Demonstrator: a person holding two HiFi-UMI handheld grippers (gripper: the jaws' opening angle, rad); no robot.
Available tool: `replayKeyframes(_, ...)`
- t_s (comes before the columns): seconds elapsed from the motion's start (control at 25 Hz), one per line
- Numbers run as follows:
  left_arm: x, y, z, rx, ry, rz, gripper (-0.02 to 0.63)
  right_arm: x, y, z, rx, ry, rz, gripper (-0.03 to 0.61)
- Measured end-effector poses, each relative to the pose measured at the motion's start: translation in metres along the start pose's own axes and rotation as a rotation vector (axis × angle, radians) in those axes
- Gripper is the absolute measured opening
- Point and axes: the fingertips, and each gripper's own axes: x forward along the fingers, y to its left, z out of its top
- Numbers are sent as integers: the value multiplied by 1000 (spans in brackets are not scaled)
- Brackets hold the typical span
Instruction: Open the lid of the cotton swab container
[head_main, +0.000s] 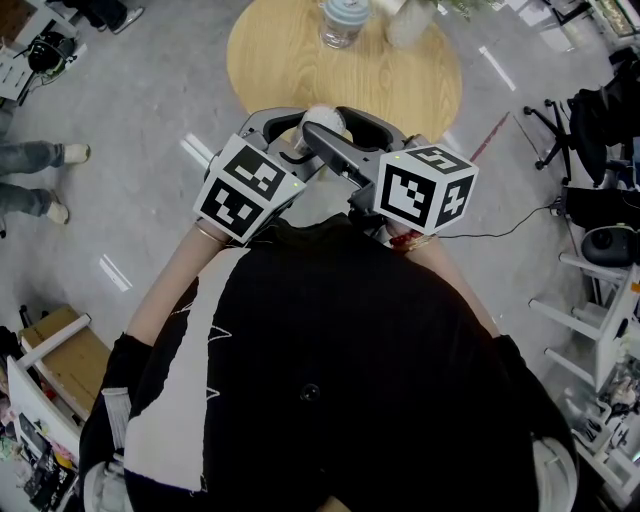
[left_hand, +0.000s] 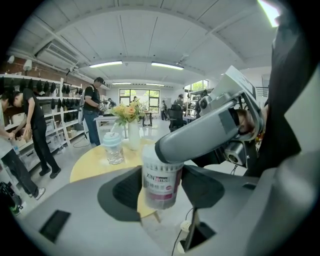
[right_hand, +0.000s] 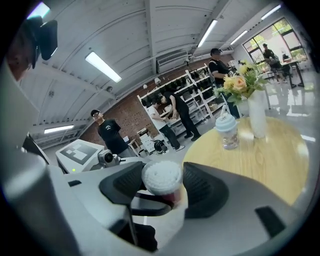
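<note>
Clear pink-labelled cotton swab container (left_hand: 161, 176): clamped in left gripper (left_hand: 163, 187), right gripper (right_hand: 162, 189) pinching white top (right_hand: 161, 176). Lid apparently unopened

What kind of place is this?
Probably a workshop or lab hall: shelves along a brick wall, a round table, and people working at the shelves.

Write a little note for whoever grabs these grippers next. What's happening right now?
Left gripper: fingers shut on the body of the cotton swab container, held up in the air near the round table.
Right gripper: fingers against the container's white top, reaching across the left one.
Done: container lifted, both grippers on it.
Left: no lid shows apart from the container, so the opening is likely still to do. Keep the body steady and work the lid off with the right.
</note>
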Motion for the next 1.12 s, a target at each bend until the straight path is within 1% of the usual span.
replayKeyframes(0.12, -1, 0, 0, -2, 0, -1, 253, -1, 0, 4, 64, -22, 16, 250)
replayKeyframes(0.28, 0, -1, 2, -15, -4, -7, 253, -3, 1, 5, 31, -16, 7, 252)
replayKeyframes(0.56, -2, -2, 0, -7, -11, -12, 255, -4, 2, 4, 62, -32, 17, 252)
replayKeyframes(0.96, -1, -6, -5, -1, -16, -36, 255, -6, 0, 0, 196, -45, 75, 258)
replayKeyframes(1.12, -1, -7, -6, -2, -23, -45, 255, -7, -1, -1, 219, -42, 90, 258)
